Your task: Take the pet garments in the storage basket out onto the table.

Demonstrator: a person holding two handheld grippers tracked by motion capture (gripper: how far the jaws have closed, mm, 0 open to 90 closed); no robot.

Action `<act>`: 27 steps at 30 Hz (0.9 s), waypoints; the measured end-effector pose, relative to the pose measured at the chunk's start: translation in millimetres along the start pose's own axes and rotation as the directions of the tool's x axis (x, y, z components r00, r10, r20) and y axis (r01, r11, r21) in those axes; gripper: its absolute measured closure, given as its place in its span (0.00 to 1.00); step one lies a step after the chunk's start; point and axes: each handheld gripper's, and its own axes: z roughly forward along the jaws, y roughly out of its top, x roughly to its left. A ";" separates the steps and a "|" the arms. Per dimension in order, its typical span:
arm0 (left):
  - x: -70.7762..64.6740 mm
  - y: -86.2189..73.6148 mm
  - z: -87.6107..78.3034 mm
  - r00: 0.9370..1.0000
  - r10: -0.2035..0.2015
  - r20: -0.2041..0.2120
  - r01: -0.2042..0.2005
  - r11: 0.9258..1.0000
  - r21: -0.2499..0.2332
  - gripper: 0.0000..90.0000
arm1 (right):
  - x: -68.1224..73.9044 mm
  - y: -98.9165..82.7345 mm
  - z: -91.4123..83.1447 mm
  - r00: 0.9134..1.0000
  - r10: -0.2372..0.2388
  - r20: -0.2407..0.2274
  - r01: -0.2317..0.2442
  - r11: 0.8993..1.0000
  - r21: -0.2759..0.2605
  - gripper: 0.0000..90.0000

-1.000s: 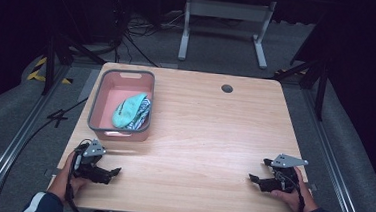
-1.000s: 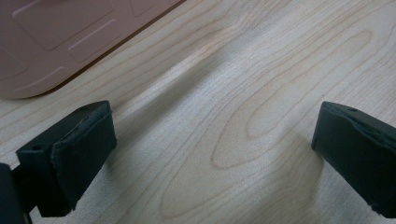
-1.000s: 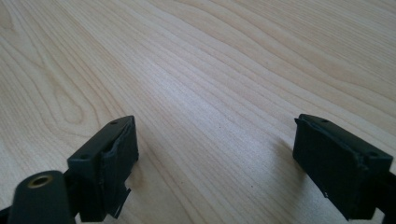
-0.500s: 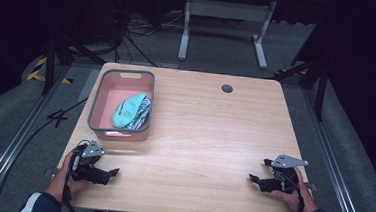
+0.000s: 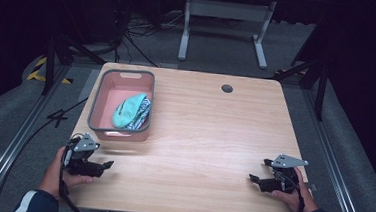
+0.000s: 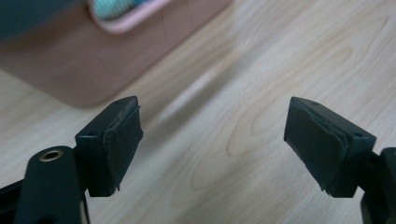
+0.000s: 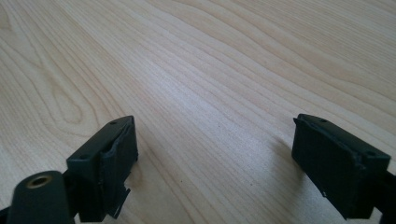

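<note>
A pink basket with a grey rim (image 5: 95,110) stands at the table's left and holds a teal garment (image 5: 125,110) on a striped one. Near the front left corner a hand holds my left gripper (image 5: 105,166) just in front of the basket. It is open, its jaws have just been closing a little, and nothing is between them. In the left gripper view its gripper (image 6: 212,140) hangs over bare wood, with the basket (image 6: 70,70) ahead on the left. At the front right my right gripper (image 5: 254,180) is open and low over the table, its gripper (image 7: 215,158) holding nothing.
The wooden table (image 5: 214,133) has a dark cable hole (image 5: 227,88) near its far edge. A metal stand (image 5: 222,10) and cables sit on the floor behind. Rails run along both sides of the table.
My left gripper has risen a little off the table and its jaws stand slightly narrower. The right gripper has not moved.
</note>
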 end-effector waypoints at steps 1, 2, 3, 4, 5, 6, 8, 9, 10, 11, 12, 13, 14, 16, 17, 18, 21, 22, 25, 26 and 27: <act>-1.0 3.9 -3.6 1.000 0.014 0.004 -0.014 1.000 -0.004 0.22 | 0.0 0.0 0.0 1.000 0.000 0.000 0.000 1.000 0.000 0.16; -1.0 3.9 -3.6 1.000 0.014 0.004 -0.014 1.000 -0.004 0.22 | 0.0 0.0 0.0 1.000 0.000 0.000 0.000 1.000 0.000 0.16; -1.4 6.3 -6.8 1.000 0.021 0.013 -0.021 1.000 -0.006 0.22 | 0.0 0.0 0.0 1.000 0.000 0.000 0.000 1.000 0.000 0.16; -1.5 7.9 -9.3 1.000 0.024 0.013 -0.024 1.000 -0.007 0.22 | 0.0 0.0 0.0 1.000 0.000 0.000 0.000 1.000 0.000 0.16; -0.7 10.6 -14.2 0.999 0.033 0.013 -0.033 0.999 -0.001 0.21 | 0.0 0.0 0.0 1.000 0.000 0.000 0.000 1.000 0.000 0.16; 0.1 12.6 -17.3 0.999 0.026 0.020 -0.026 1.000 -0.008 0.21 | 0.0 0.0 0.0 1.000 0.000 0.000 0.000 1.000 0.000 0.16; 2.2 17.0 -22.9 0.999 0.034 0.011 -0.034 0.999 -0.006 0.21 | 0.0 0.0 0.0 1.000 0.000 0.000 0.000 1.000 0.000 0.16; 3.3 22.8 -28.9 0.999 0.039 0.005 -0.039 0.999 -0.016 0.21 | 0.0 0.0 0.0 1.000 0.000 0.000 0.000 1.000 0.000 0.16; 3.3 22.8 -28.9 0.999 0.039 0.005 -0.039 0.999 -0.016 0.21 | 0.0 0.0 0.0 1.000 0.000 0.000 0.000 1.000 0.000 0.16; 3.9 27.1 -32.4 0.999 0.047 0.004 -0.047 0.999 -0.019 0.21 | 0.0 0.0 0.0 1.000 -0.001 0.000 0.001 1.000 0.000 0.16; 5.0 31.6 -35.3 0.998 0.055 0.005 -0.055 0.998 -0.026 0.21 | 0.0 -0.1 0.0 1.000 -0.001 0.001 0.001 1.000 0.000 0.16; 5.9 35.4 -37.5 0.998 0.060 0.006 -0.060 0.998 -0.022 0.21 | 0.0 -0.1 0.0 1.000 -0.001 0.000 0.001 1.000 0.000 0.16; 7.1 38.4 -39.0 0.998 0.069 0.002 -0.069 0.997 -0.019 0.20 | 0.0 -0.1 0.0 1.000 -0.001 0.000 0.001 1.000 0.000 0.16; 11.0 47.6 -42.3 0.998 0.069 0.005 -0.069 0.997 -0.017 0.20 | 0.0 -0.1 0.0 1.000 -0.001 0.000 0.001 1.000 0.000 0.16; 12.3 51.1 -43.2 0.998 0.069 0.000 -0.069 0.997 -0.016 0.20 | 0.0 0.0 -0.1 1.000 -0.001 0.000 0.001 1.000 0.000 0.16; 14.7 55.2 -43.7 0.997 0.075 -0.003 -0.075 0.997 -0.017 0.20 | 0.0 -0.1 0.0 1.000 -0.001 0.000 0.001 1.000 0.000 0.16; 17.9 64.3 -41.6 0.996 0.087 -0.007 -0.087 0.996 0.006 0.20 | 0.0 -0.1 -0.1 1.000 -0.001 0.002 0.001 1.000 0.000 0.17; 19.5 67.2 -40.7 0.996 0.088 -0.006 -0.087 0.996 0.011 0.20 | 0.0 -0.1 -0.1 1.000 -0.002 0.002 0.002 1.000 0.000 0.16; 26.4 77.6 -36.0 0.996 0.090 -0.027 -0.089 0.995 0.035 0.20 | 0.0 -0.1 0.0 1.000 -0.001 0.001 0.001 1.000 0.000 0.17; 26.4 77.6 -36.0 0.996 0.090 -0.027 -0.089 0.995 0.035 0.20 | 0.0 -0.1 0.0 1.000 -0.001 0.001 0.001 1.000 0.000 0.17; 29.7 82.4 -33.4 0.996 0.084 -0.026 -0.083 0.996 0.041 0.20 | 0.0 -0.1 0.0 1.000 -0.001 0.001 0.001 1.000 0.000 0.17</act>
